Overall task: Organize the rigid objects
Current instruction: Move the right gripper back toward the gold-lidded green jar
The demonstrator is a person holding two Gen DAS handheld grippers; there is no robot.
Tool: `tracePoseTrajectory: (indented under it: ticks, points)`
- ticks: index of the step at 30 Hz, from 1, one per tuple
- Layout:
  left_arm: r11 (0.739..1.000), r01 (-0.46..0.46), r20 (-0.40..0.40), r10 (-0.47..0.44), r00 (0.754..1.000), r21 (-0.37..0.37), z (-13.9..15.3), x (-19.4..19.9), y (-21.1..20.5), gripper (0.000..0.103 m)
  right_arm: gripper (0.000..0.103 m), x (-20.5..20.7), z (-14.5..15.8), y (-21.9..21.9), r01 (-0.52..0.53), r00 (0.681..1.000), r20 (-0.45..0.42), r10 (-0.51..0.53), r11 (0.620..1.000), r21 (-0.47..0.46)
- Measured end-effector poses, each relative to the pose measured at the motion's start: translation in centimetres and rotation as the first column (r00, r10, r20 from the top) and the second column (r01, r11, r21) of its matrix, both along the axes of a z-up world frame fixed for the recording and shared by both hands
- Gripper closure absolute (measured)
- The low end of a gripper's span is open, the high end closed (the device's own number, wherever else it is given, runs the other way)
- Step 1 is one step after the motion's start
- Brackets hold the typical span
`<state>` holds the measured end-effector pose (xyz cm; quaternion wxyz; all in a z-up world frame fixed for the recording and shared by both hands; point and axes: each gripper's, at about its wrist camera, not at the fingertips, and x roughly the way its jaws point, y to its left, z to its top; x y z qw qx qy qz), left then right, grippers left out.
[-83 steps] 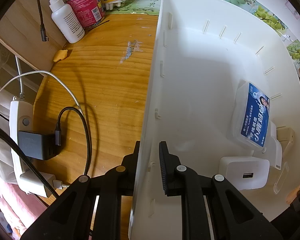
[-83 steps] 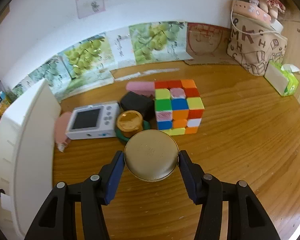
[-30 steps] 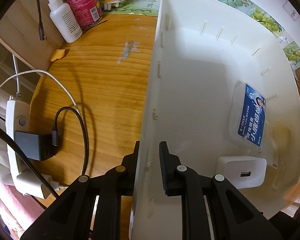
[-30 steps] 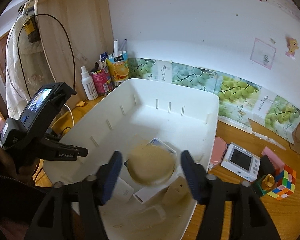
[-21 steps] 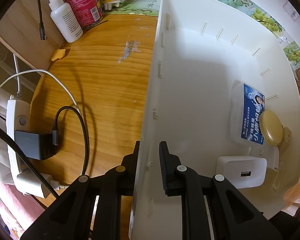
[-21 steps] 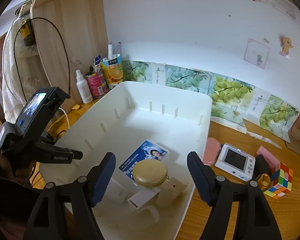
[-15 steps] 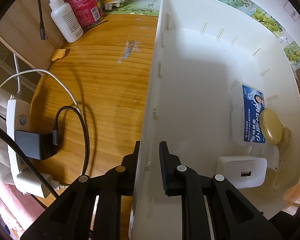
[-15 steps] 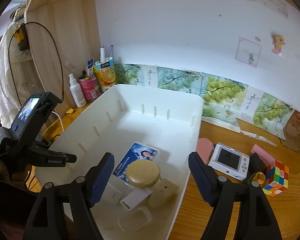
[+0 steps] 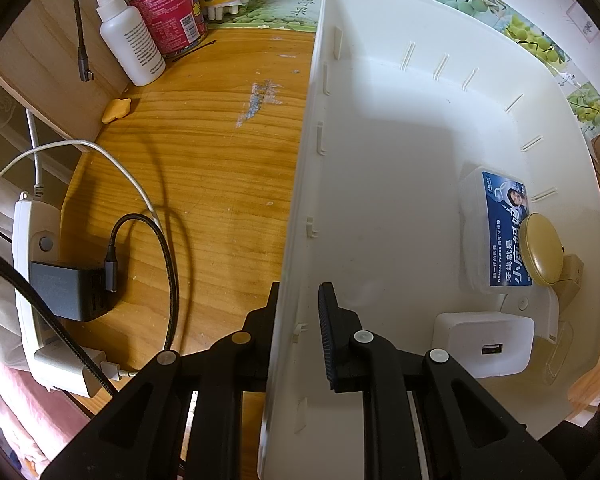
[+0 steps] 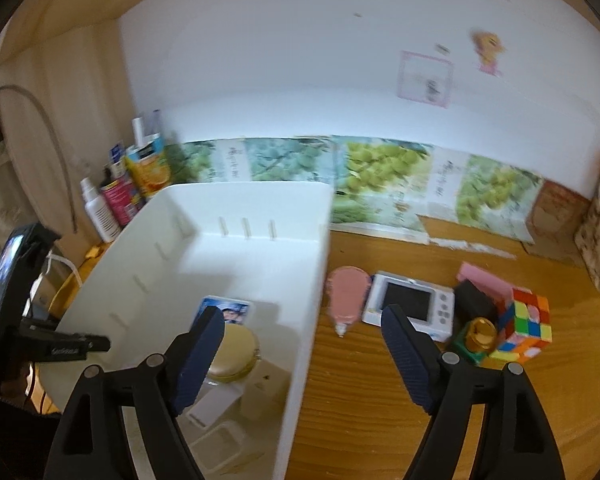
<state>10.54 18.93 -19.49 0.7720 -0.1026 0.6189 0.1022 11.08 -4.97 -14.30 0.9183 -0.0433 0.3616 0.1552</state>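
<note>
Inside white bin [image 9: 380, 168] — blue-labelled box [image 9: 504, 236], "DENTAL FLOSS".

Clutter along the bench's left edge and back wall

A white power strip [image 9: 28, 280] carrying a black charger [image 9: 66, 294] lies lower left; a white spray bottle [image 9: 130, 42] and red can [image 9: 168, 20] stand upper left.

The far half of the white bin [image 9: 400, 152] is bare, so a tool could go down there. Its near corner is full: a floss box [image 9: 496, 232], a gold tin [image 9: 542, 254] and a white charger [image 9: 486, 342]. Left of the bin, cables [image 9: 168, 256] lie on the worktop [image 9: 220, 152].
</note>
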Motion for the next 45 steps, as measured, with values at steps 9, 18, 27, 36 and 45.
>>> tracePoseTrajectory:
  ticks: [9, 18, 27, 36, 45]
  points:
    - [1.0, -0.002, 0.0, 0.002, 1.0, -0.001, 0.0, 0.0, 0.0, 0.085, 0.022, 1.6, -1.2, -4.2, 0.215, 0.976, -0.051, -0.212, 0.975, 0.056]
    - [1.0, -0.003, -0.002, 0.003, 1.0, 0.005, 0.0, 0.1, 0.1, 0.085, 0.022, 2.1, -3.0, -8.6, 0.426, 0.904, -0.075, -0.421, 0.901, 0.084]
    - [1.0, -0.007, -0.011, 0.007, 1.0, 0.012, -0.2, 0.2, -0.1, 0.085, 0.022, 2.1, -5.0, -13.0, 0.601, 0.799, -0.118, -0.59, 0.792, 0.108]
    - [1.0, -0.007, -0.021, 0.008, 1.0, 0.026, -0.3, 0.5, -0.4, 0.085, 0.022, 3.3, -6.2, -15.3, 0.654, 0.757, -0.059, -0.651, 0.753, 0.073]
    - [0.999, -0.016, -0.039, 0.018, 0.999, 0.037, -0.8, 0.6, -0.7, 0.085, 0.022, 4.8, -6.8, -15.8, 0.62, 0.784, -0.007, -0.621, 0.783, 0.056]
